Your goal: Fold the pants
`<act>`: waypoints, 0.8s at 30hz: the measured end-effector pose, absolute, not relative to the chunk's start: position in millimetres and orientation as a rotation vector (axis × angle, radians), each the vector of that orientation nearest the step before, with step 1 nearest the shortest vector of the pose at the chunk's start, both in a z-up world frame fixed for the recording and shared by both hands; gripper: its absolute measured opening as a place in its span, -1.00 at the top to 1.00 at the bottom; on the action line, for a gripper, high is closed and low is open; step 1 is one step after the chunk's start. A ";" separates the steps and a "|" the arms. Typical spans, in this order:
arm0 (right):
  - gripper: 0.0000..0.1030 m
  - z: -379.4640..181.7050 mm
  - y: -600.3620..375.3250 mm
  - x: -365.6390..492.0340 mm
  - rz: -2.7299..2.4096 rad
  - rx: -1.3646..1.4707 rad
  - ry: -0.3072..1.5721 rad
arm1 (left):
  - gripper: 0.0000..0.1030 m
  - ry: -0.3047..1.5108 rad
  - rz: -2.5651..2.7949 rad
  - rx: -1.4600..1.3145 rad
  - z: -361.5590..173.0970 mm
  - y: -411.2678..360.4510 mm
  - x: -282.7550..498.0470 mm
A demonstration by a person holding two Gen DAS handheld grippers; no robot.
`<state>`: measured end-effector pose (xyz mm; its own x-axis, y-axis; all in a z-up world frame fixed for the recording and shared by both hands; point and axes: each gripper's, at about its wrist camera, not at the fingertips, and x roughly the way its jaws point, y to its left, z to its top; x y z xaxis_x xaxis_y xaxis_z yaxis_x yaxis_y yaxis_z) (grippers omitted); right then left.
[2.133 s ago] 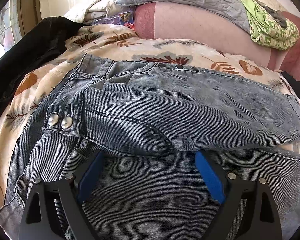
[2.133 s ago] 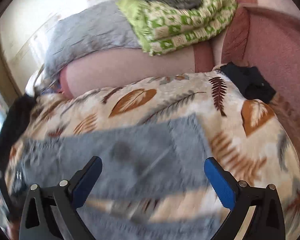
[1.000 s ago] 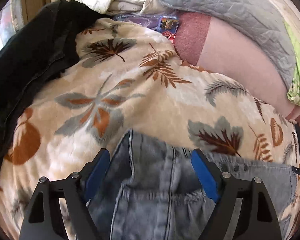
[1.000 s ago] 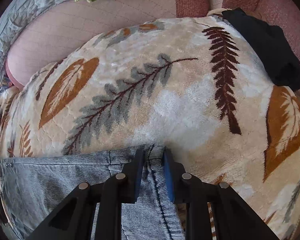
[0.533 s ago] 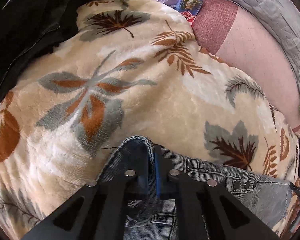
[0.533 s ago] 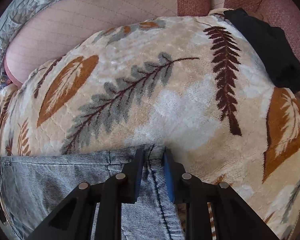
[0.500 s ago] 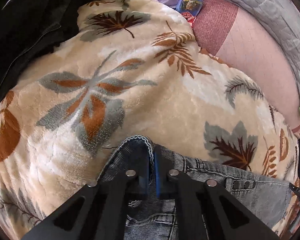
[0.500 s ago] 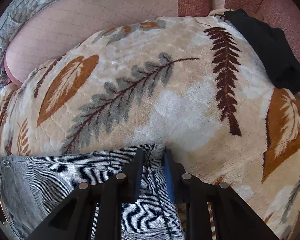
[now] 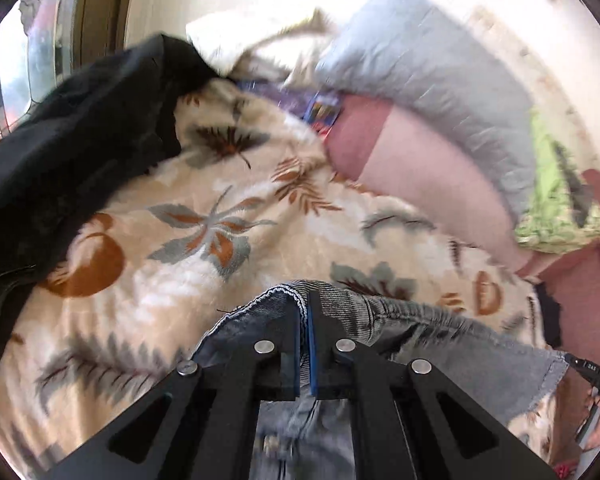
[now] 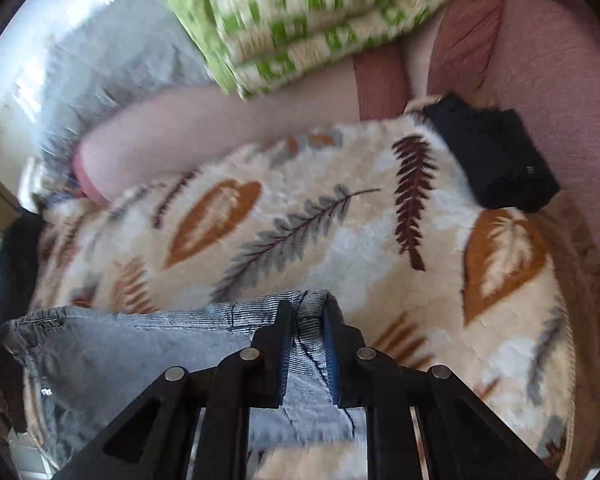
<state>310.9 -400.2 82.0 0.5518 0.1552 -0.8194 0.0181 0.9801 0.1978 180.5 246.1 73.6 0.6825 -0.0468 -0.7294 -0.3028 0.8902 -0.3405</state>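
Observation:
The pants are blue-grey jeans (image 9: pixel 420 328), stretched between my two grippers above a leaf-print blanket (image 9: pixel 188 240). My left gripper (image 9: pixel 303 304) is shut on the jeans' top edge, which curls over its fingertips. My right gripper (image 10: pixel 306 308) is shut on the other end of the same jeans (image 10: pixel 120 344), with a fold of denim bunched between its jaws. The jeans hang below both grippers, and their lower part is hidden behind the gripper frames. Both views are motion-blurred.
A black garment (image 9: pixel 72 140) lies at the blanket's left edge. A small black cloth (image 10: pixel 496 156) lies at the blanket's right. A pink cushion (image 9: pixel 432 168), a grey quilt (image 9: pixel 428 68) and a green checked blanket (image 10: pixel 312 16) lie behind. A red sofa arm (image 10: pixel 552 80) stands right.
Both grippers have lifted and tilted up with the jeans held, so more of the cushions and wall shows. Earlier, each gripper was open, then closed on a jeans edge.

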 end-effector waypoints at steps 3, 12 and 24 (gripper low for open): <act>0.70 101.4 -414.4 257.2 0.101 0.214 0.936 | 0.95 0.771 0.119 -0.478 85.8 249.1 129.2; 0.70 30.2 -451.2 78.4 0.134 0.306 1.038 | 0.87 0.905 0.057 -0.509 20.3 262.1 4.8; -0.20 43.0 -460.7 44.8 0.047 0.346 0.992 | -0.12 0.846 0.261 -0.299 63.7 252.2 -7.6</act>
<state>44.8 -460.7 43.0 0.5508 0.1950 -0.8115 0.1178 0.9444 0.3069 -7.6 252.2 63.7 0.6358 0.1069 -0.7644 -0.3417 0.9270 -0.1546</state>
